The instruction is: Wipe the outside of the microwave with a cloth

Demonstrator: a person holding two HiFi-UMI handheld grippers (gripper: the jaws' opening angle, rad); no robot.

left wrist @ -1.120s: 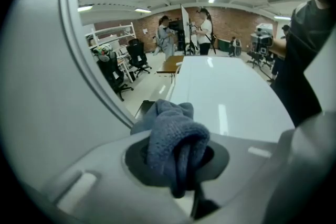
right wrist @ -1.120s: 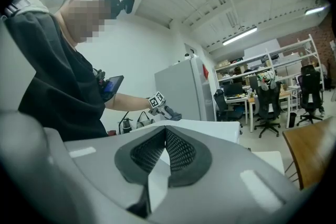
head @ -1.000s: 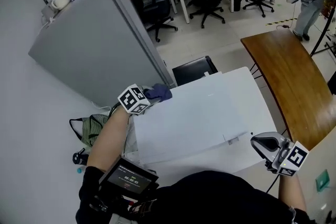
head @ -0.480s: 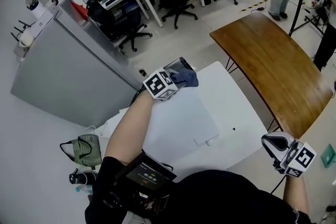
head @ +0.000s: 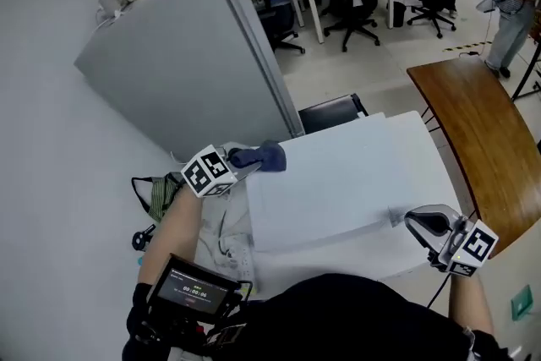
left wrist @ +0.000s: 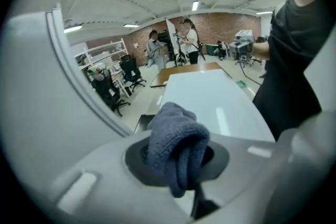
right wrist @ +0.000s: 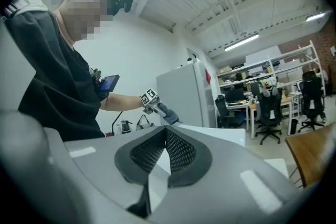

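left gripper (head: 243, 161): forearm stretched forward, clamps cloth (head: 265, 155) on microwave (head: 338, 182) top, far-left corner | right gripper (head: 420, 225): jaws together, empty, at near-right edge

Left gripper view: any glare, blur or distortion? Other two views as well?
Left gripper view: strong fisheye with black corners; ceiling lights glare as streaks on the white microwave top; blue cloth sharp. Right gripper view: same fisheye, jaws in focus, background bright. Head view: even light, no motion blur, edges bent.

Slate-blue knitted cloth (left wrist: 176, 144); white microwave (head: 338, 190); pale grey refrigerator (head: 186, 55); brown wooden table (head: 482, 139); left gripper (head: 248, 159) cube, black-and-white square markers; right gripper (right wrist: 166, 138) pads, dark grey mesh.
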